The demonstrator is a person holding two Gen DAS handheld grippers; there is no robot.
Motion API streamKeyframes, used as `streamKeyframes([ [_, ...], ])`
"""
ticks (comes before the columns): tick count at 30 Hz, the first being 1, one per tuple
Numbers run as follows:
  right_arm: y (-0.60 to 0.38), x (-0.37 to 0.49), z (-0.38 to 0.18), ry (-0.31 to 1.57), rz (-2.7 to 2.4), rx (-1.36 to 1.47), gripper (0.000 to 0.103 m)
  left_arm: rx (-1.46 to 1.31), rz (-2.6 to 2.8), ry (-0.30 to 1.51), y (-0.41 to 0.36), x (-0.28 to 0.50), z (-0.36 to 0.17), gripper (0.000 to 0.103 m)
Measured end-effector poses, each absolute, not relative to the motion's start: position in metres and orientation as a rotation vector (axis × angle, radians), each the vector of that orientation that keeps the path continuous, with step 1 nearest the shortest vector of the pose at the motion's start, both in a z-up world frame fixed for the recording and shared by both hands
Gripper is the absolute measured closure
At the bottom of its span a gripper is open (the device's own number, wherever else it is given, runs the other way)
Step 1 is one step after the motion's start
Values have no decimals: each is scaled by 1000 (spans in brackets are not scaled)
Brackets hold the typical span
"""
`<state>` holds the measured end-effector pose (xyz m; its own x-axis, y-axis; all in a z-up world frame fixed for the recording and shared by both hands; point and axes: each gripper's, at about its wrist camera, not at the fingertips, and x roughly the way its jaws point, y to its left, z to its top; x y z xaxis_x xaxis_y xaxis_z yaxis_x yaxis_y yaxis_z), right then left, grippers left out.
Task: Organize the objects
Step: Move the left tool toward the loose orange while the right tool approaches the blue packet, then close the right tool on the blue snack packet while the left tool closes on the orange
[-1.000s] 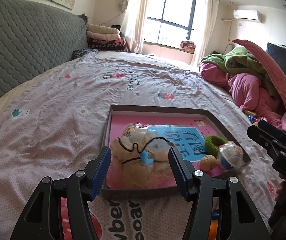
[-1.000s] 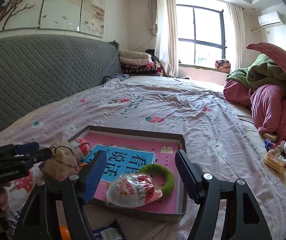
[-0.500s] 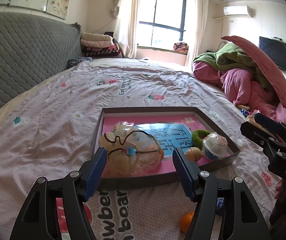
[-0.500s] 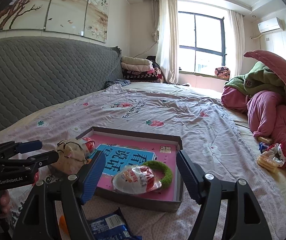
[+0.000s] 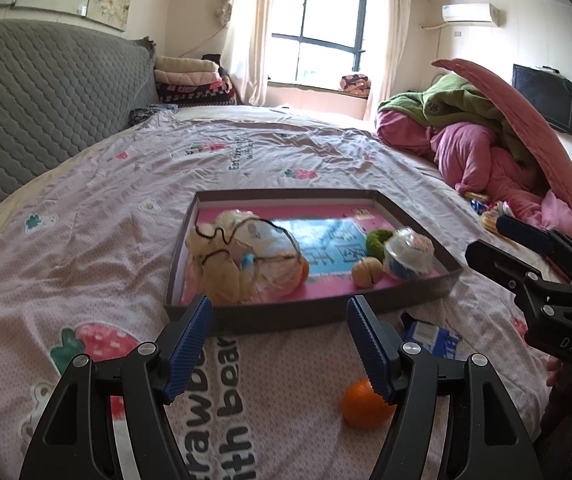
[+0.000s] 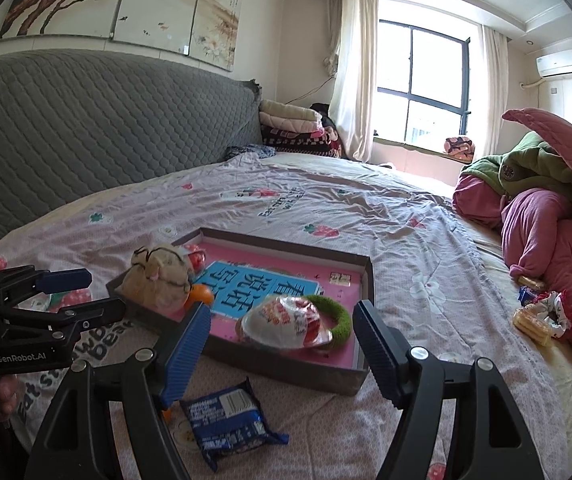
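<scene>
The shallow brown tray (image 5: 310, 316) sits on the bedsheet (image 5: 85, 240), holding a pink book with blue Chinese lettering (image 6: 261, 288), a bagged plush toy (image 5: 237, 260) and a green ring (image 6: 336, 316). Only the right view shows "GenRobot.AI" on the left tongs (image 5: 277, 332); the left view reads "DAS" on the right tongs (image 6: 281, 340). Both gape wide, empty; the left's jaws have just been opening.

1. The left claw (image 5: 279, 330) has drawn back from the tray (image 5: 310, 316); the bagged bundle (image 5: 241, 258) that stood between its jaws now lies in the tray beyond the tips.
2. Its jaws have just been opening, with nothing between them.
3. The right claw (image 6: 281, 334) has pulled back too, clear of the wrapped egg toy (image 6: 286, 320).
4. An orange (image 5: 364, 402) and a blue snack packet (image 6: 225, 420) have come into view on the bed, nearer than the tray.
</scene>
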<state>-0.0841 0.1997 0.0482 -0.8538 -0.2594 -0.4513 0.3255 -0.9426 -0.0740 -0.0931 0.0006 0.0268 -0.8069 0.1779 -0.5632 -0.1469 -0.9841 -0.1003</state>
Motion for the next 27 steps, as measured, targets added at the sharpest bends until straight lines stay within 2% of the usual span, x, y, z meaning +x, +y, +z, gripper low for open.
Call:
streamKeyframes([
  [27, 201, -49, 22, 258, -2656, 804, 30, -998, 2729, 56, 26, -51, -1, 32],
])
